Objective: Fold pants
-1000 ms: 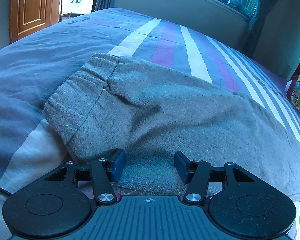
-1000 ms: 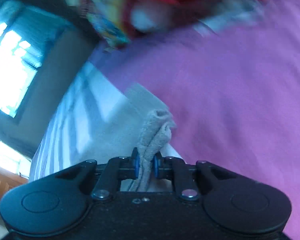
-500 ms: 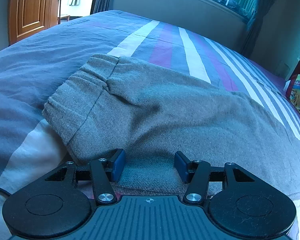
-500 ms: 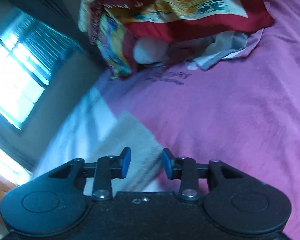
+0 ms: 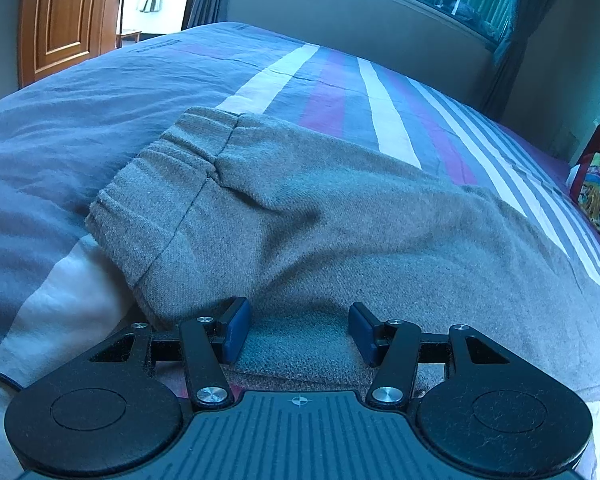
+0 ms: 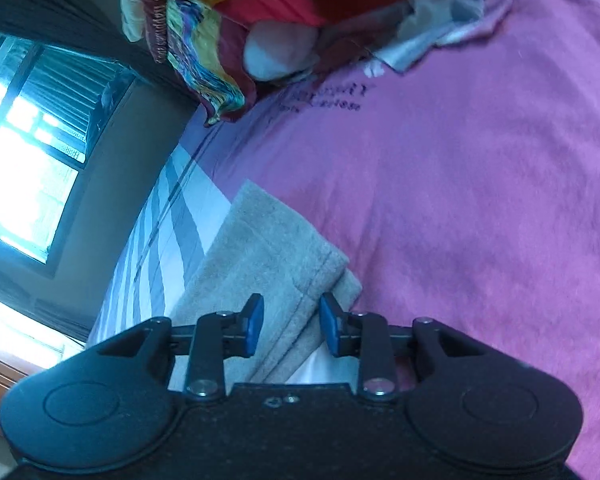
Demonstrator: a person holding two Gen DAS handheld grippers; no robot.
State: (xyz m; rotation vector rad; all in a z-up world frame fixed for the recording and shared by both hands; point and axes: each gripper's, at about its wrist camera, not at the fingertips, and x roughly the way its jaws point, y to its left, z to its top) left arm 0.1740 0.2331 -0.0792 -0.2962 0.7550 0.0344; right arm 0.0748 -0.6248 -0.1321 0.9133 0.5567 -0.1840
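On the bed (image 5: 112,92) with its striped cover, the grey pants (image 5: 340,220) lie folded, waistband toward the far left edge. The left gripper (image 5: 298,330) hangs low over the near fold, fingers (image 5: 236,330) spread and pinching nothing. The right gripper (image 6: 290,322) has just let go: its fingers (image 6: 254,324) stand apart above the hem end, which rests by a pink sheet (image 6: 480,200).

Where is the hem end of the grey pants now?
In the right wrist view the hem end lies flat on the bed, just ahead of the open right gripper, at the edge of the pink sheet.
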